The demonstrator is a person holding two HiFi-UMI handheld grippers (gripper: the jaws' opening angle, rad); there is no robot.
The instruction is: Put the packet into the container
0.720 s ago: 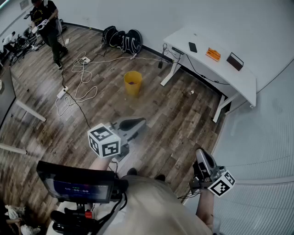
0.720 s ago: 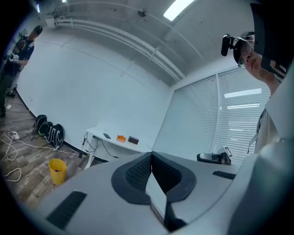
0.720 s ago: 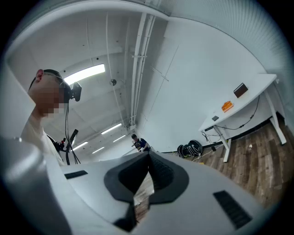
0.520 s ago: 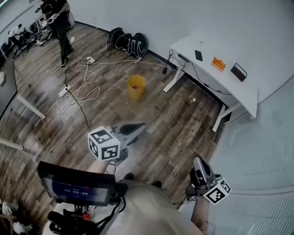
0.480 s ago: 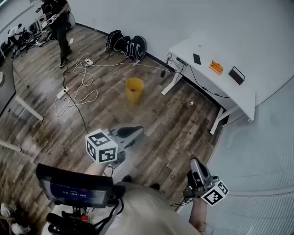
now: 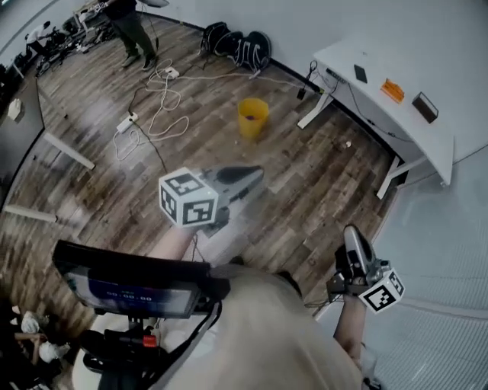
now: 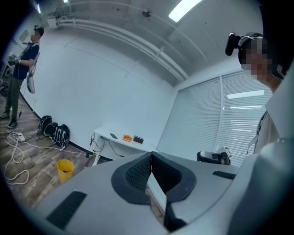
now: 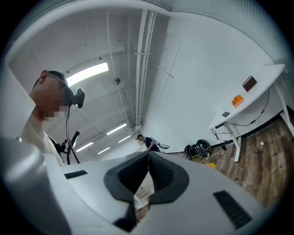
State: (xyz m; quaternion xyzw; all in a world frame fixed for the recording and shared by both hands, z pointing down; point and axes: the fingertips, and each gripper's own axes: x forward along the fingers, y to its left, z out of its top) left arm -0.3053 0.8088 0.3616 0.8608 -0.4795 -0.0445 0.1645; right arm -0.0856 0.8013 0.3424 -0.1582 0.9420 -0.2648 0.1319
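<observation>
An orange packet (image 6: pixel 393 91) lies on a white table (image 6: pixel 396 126) by the far wall, a small dark box-like container (image 6: pixel 425 107) just right of it. Both also show small in the left gripper view, the packet (image 7: pixel 127 137) and the container (image 7: pixel 138 139), and in the right gripper view, the packet (image 8: pixel 237 100) and the container (image 8: pixel 249 83). My left gripper (image 6: pixel 255 177) is held out over the wooden floor, jaws shut and empty, far short of the table. My right gripper (image 6: pixel 352 232) hangs low at my right side, also shut with nothing in it.
A yellow bin (image 6: pixel 253 118) stands on the floor left of the table. White cables (image 6: pixel 156 103) trail across the floor, and dark bags (image 6: pixel 242 44) lie against the wall. A person (image 6: pixel 131 23) stands at the far left. A dark phone (image 6: pixel 361 74) lies on the table.
The head view has swung, so the table and bin sit further right and higher in frame. Both grippers stay shut and empty; the left one has risen a little.
</observation>
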